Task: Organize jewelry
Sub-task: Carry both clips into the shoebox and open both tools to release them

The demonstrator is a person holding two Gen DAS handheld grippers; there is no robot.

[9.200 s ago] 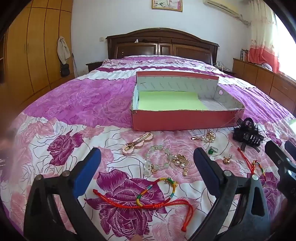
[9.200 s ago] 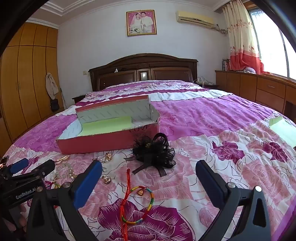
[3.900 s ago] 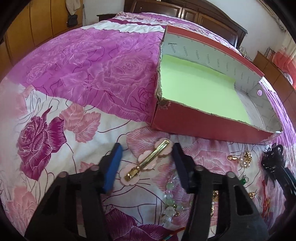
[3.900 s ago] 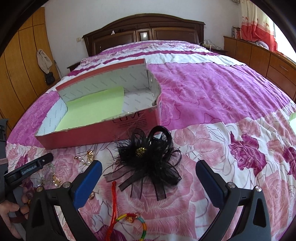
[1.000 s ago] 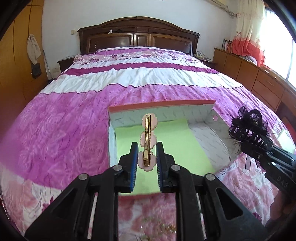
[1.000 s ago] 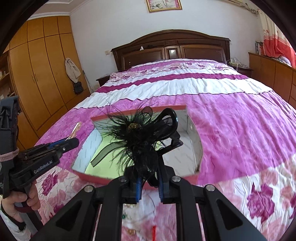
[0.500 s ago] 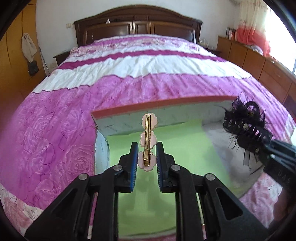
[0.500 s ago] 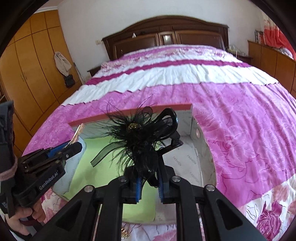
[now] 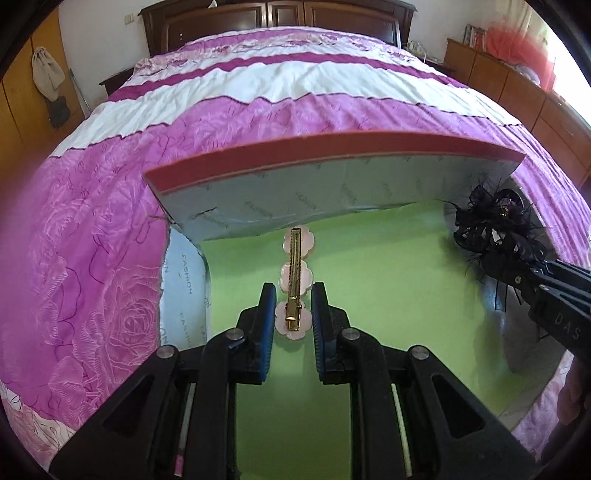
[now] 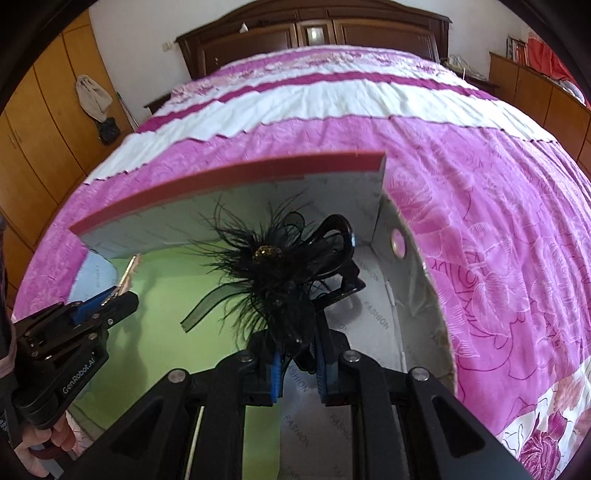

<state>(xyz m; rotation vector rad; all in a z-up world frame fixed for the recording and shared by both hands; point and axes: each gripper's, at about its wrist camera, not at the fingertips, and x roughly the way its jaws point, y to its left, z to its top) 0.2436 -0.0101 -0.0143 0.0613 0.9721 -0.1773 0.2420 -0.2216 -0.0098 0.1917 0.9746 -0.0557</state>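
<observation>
Left gripper (image 9: 293,314) clamped narrowly on the near end of a gold-barred pink flower hair clip (image 9: 295,273), blue pads (image 9: 267,325) pressing it from both sides. Clip pointing straight ahead along the fingers, held over the green liner (image 9: 369,280) inside the red box (image 9: 295,151), its far tip close to the box's back wall; whether touching the liner or hovering above it, cannot tell. From the right wrist view, same left gripper (image 10: 110,301) seen side-on at the box's left end, clip tip (image 10: 129,275) poking out past the fingers.

Right gripper (image 10: 297,363) closed tight on the base of a black feathered hair claw (image 10: 284,266), feathers and ribbon loops fanning out above the blue pads (image 10: 275,376). Small gold bead centre facing up. Claw held over the right half of the box (image 10: 229,173), above the bare grey cardboard floor printed FASHION (image 10: 376,314), just beyond the liner's (image 10: 162,332) right edge. In the left wrist view, the claw (image 9: 491,225) and right gripper (image 9: 517,266) entering from the box's right side, near its round-holed end wall.

Box resting on a pink and white rose-patterned bedspread (image 9: 96,229), open top, back wall standing upright. Dark wooden headboard (image 10: 314,33) beyond the box's far side.
</observation>
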